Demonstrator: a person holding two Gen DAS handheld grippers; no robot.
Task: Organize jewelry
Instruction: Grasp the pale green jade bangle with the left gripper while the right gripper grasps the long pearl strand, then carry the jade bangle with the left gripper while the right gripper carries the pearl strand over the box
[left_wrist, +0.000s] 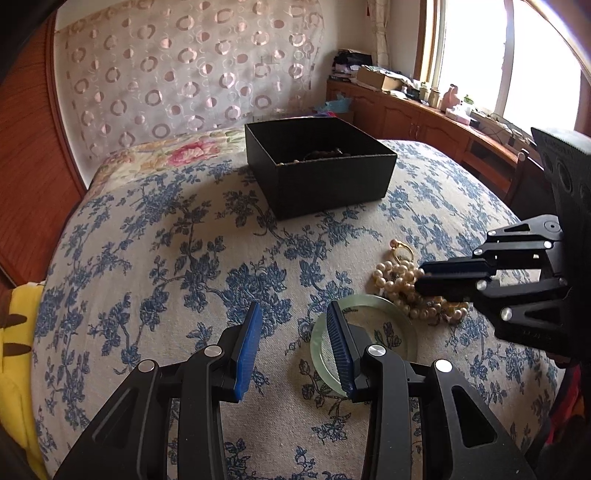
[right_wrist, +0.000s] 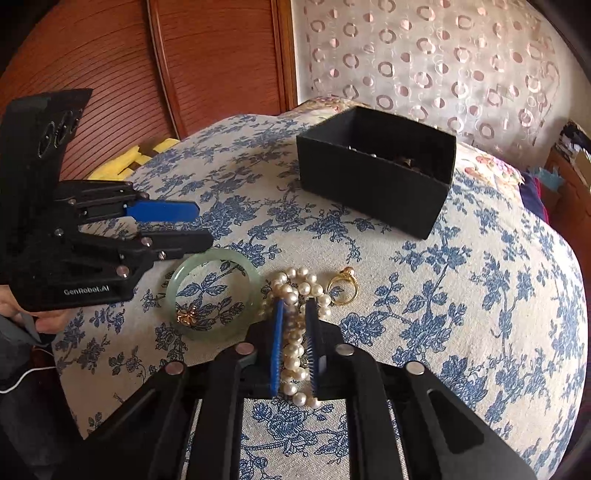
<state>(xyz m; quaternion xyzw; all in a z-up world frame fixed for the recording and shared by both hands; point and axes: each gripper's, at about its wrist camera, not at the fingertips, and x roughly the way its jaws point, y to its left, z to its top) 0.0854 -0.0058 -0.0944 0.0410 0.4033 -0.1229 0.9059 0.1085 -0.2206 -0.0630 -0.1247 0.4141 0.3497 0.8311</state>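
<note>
Right now your right gripper (right_wrist: 294, 306) sits low over the pearl necklace (right_wrist: 295, 328), jaws narrowed around the strand so the pearls run between the two blue pads; whether the pads actually pinch the beads or only flank them you cannot tell for certain, though it looks like a grip on the bunched middle. That heap lies on the floral bedspread (right_wrist: 461, 314), its long axis running roughly near-to-far, in line with your fingers, which suits the closing direction. Just right of the pearls rests a gold ring (right_wrist: 343, 290), close enough that a sloppy lift could drag it. Touching the pearls on the left is the jade bangle (right_wrist: 212, 293), lying flat, with a small gold piece (right_wrist: 186, 315) inside its circle.

The black box (right_wrist: 376, 173) stands at the far side, well apart from the pile and slightly right of your right gripper; it already holds some dark beads. So the carry goes forward and a little right, and the right hand is plainly the nearer one for it.

Your left gripper (left_wrist: 293, 315) hovers with jaws wide and empty, tilted downward, its right finger over the bangle's near-left rim, fingers pointing toward the box
</note>
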